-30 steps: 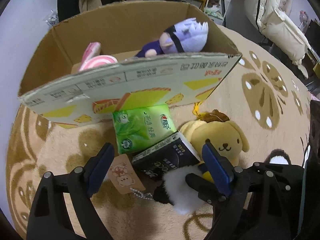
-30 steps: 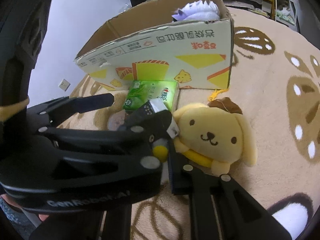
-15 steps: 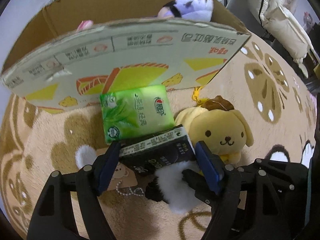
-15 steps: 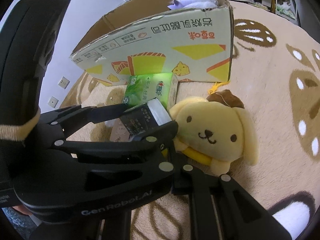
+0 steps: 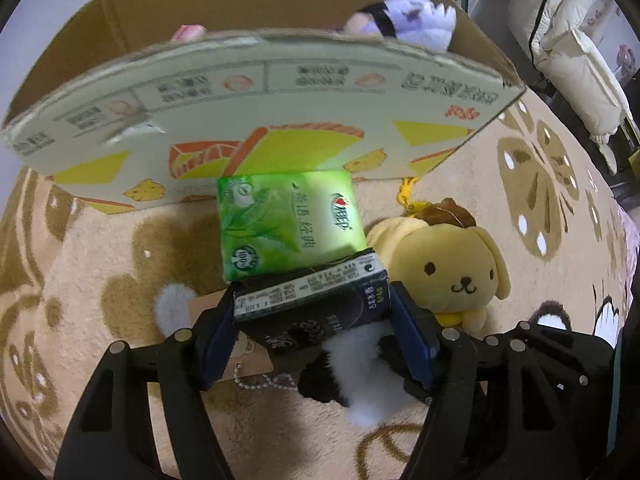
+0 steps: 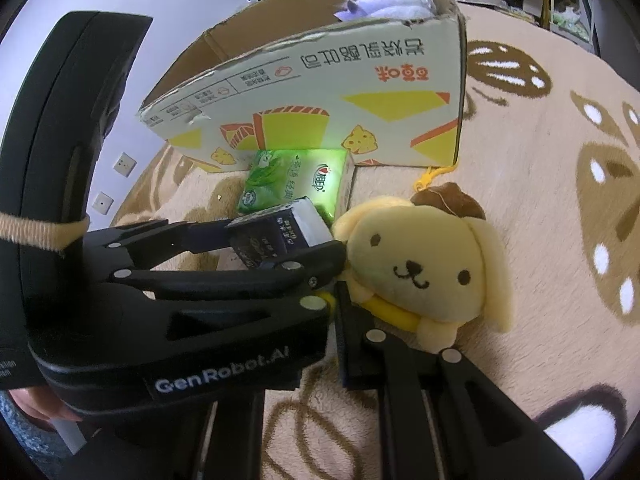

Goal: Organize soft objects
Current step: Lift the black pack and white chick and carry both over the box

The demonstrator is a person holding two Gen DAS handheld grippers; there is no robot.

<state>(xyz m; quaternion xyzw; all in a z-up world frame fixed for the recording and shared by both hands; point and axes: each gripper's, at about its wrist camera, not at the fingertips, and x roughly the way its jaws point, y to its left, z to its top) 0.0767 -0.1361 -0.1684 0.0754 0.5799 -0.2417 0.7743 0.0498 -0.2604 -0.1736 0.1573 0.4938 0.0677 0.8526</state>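
I have the left gripper [image 5: 312, 320] pinching a small dark rectangular pack with a white printed end [image 5: 316, 304], its blue-padded fingers [image 5: 412, 340] pressed on either short side. The pack hangs just above the beige patterned rug [image 5: 100, 280], in front of the green plastic tissue packet [image 5: 288, 224] that lies against the printed wall of the open cardboard box [image 5: 280, 120]. I judge this to be the lift after the grasp; the next move calls for raising the pack over the box's near wall and letting go inside, where a purple-haired plush doll [image 5: 404, 24] already sits. The yellow plush dog with a brown cap [image 6: 420, 264] waits on the rug just beside the left gripper, touching its right finger.

The right gripper [image 6: 340, 320] is mostly hidden behind the left tool, so I cannot tell whether it is spread or closed.

Compared with a second ago, the left fingers have closed from wide apart onto the pack, and the box wall looms nearer.
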